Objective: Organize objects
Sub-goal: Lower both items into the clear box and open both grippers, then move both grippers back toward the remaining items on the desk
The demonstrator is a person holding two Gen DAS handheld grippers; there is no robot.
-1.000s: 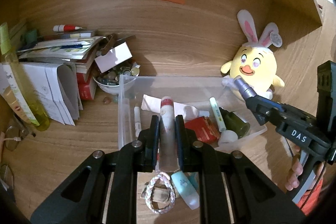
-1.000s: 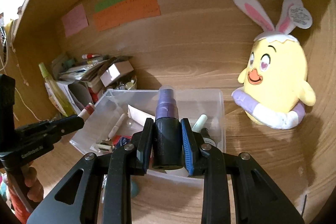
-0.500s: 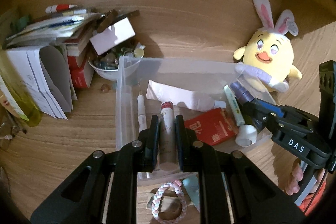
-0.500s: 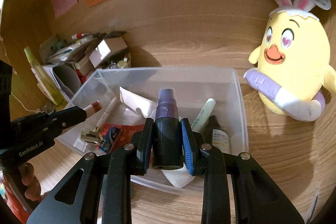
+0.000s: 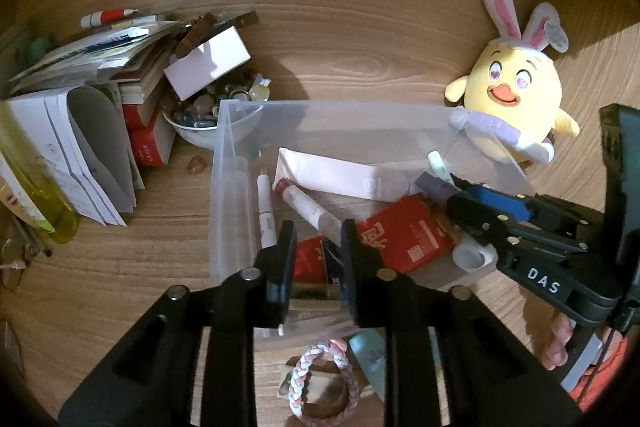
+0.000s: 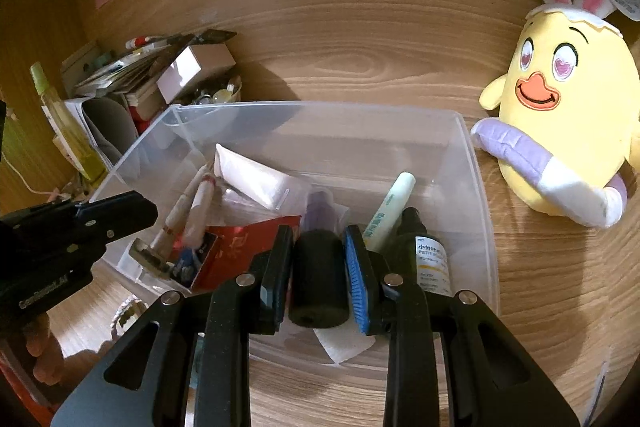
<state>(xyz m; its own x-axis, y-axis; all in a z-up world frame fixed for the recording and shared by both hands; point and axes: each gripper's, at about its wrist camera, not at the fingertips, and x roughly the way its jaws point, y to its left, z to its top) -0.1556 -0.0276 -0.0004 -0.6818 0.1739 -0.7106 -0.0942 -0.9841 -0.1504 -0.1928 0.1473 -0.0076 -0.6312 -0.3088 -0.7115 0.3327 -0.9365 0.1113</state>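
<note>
A clear plastic bin [image 5: 340, 103] [image 6: 320, 103] stands on the wooden desk. My left gripper [image 5: 318, 231] hovers over its near left part with jaws opening and nothing pressed between the pads. The white tube with a red cap [image 5: 308, 207] [image 6: 198, 211] lies loose on the bin floor just ahead of it. My right gripper [image 6: 319, 233] is shut on a black bottle with a purple cap [image 6: 318, 279] [image 5: 434, 185], held low inside the bin's right half. From the left wrist view the right gripper [image 5: 452, 195] reaches in from the right.
The bin holds a white tube [image 5: 344, 173], a red packet [image 5: 404, 235], a pale green pen [image 6: 390, 211] and a dark bottle [image 6: 424, 251]. A plush chick [image 6: 568, 107] sits right of it, a bowl of stones [image 5: 200, 115] and stacked papers [image 5: 100, 67] left. A braided band [image 5: 320, 383] lies in front.
Both grippers came down toward the bin. The left gripper let go of the red-capped tube, which now lies slanted on the bin floor. The right gripper still holds its bottle, lower now.
</note>
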